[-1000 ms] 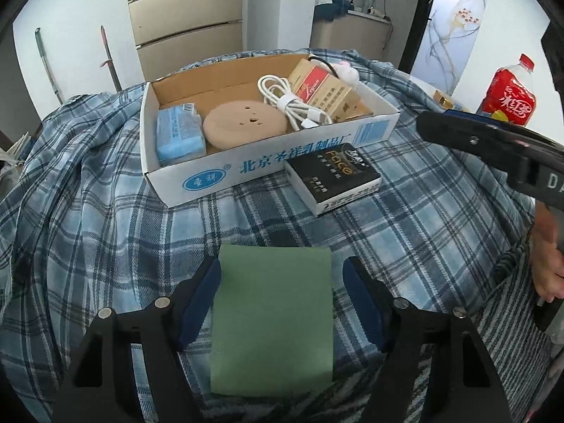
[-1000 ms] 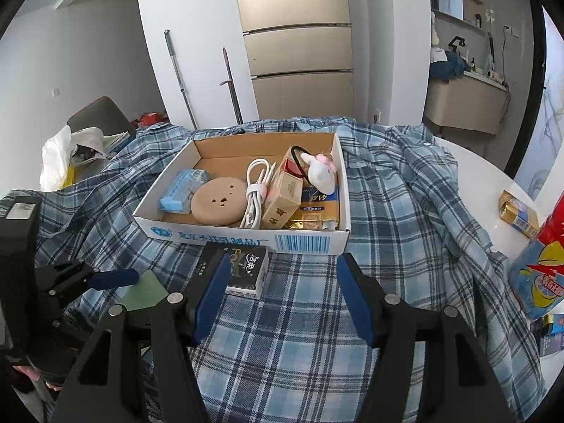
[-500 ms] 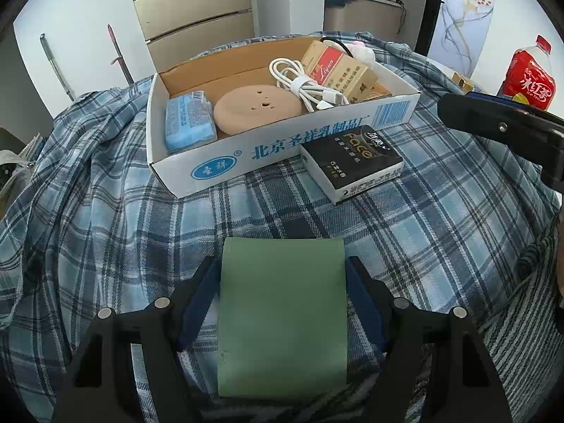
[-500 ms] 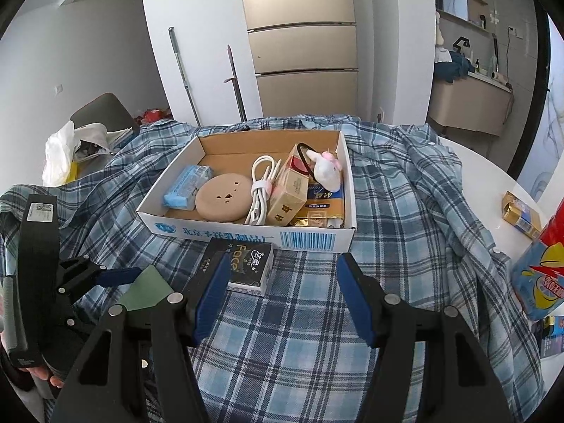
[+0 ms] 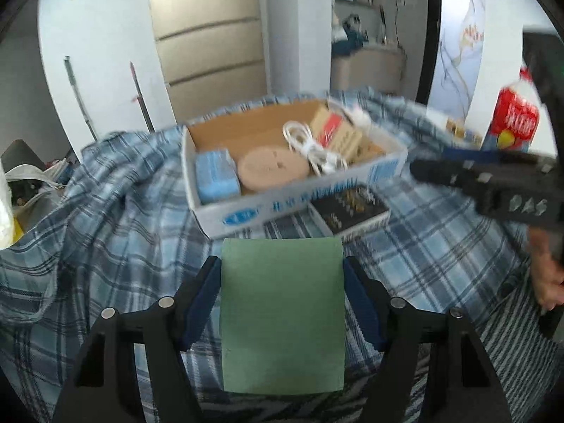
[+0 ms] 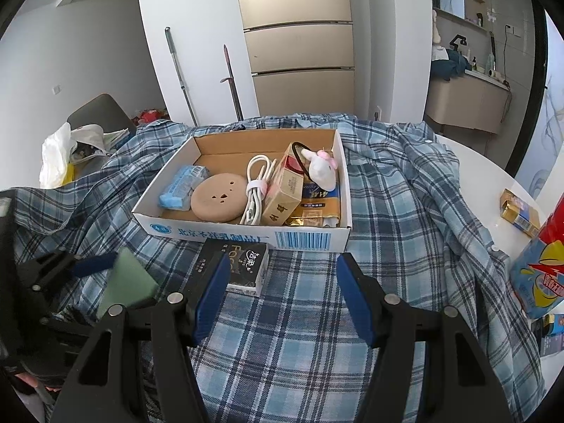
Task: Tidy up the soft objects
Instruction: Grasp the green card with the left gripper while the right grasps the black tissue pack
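A flat green sponge pad sits between the blue pads of my left gripper. Its jaws are closing and both pads press on the sponge's sides. In the right wrist view the pad hangs tilted above the plaid cloth. My right gripper stands open over the cloth with nothing between its fingers. Ahead lies an open cardboard box with a blue tissue pack, a round tan pad, a white cable, cartons and a small plush toy. A black box lies in front of it.
A red bottle and a gold packet stand on the white table at the right. A white plastic bag and a chair are at the far left. A hand holds the right gripper.
My left gripper has risen and tipped upward with the green pad, closing in on its sides; more of the room shows. The right gripper has stayed in place.
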Tool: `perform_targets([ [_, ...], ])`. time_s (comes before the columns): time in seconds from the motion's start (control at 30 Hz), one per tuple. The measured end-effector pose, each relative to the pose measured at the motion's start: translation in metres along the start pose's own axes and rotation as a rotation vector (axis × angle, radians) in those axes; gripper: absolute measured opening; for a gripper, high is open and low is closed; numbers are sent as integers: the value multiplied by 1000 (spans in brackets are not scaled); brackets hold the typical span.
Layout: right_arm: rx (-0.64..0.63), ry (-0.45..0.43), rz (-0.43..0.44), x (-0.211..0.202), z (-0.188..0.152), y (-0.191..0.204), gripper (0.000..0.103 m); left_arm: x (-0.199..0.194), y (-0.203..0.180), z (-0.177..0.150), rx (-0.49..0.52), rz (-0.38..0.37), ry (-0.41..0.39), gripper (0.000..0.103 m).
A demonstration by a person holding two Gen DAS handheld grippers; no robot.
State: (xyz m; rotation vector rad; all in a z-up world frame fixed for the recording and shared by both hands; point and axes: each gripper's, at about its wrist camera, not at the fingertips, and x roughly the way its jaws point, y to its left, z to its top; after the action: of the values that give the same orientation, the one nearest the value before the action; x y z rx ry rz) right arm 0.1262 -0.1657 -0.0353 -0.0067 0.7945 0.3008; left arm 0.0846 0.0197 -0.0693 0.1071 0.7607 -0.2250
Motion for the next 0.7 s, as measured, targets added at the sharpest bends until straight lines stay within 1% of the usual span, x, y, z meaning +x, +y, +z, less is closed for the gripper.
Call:
perform_targets([
  [0.13, -7, -9, -32, -2, 1, 1, 62, -24, 14, 3, -79, -15, -128, 71],
  [0.27, 20, 14, -20, -5, 6, 3, 62, -44, 21, 4, -125, -12, -245, 71],
  [0.33, 29, 49, -13, -4, 10, 6, 62, -51, 21, 4, -132, 10, -284, 71],
  [0.37, 35, 66, -9, -2, 11, 8, 62, -53, 22, 5, -138, 37, -300, 71],
  [0.4, 41, 88, -3, 1, 13, 11, 62, -56, 23, 4, -147, 58, -313, 71],
  [0.5, 49, 147, 18, 12, 16, 19, 62, -62, 32, 4, -189, 69, -342, 72],
  [0.6, 43, 215, -1, 27, 17, 30, 62, -61, 41, 3, -232, 86, -340, 72],
  [0.67, 12, 246, -27, 38, 18, 43, 66, -59, 43, 3, -247, 119, -330, 72],
  [0.7, -14, 255, -43, 44, 19, 51, 71, -58, 43, 3, -249, 131, -328, 72],
])
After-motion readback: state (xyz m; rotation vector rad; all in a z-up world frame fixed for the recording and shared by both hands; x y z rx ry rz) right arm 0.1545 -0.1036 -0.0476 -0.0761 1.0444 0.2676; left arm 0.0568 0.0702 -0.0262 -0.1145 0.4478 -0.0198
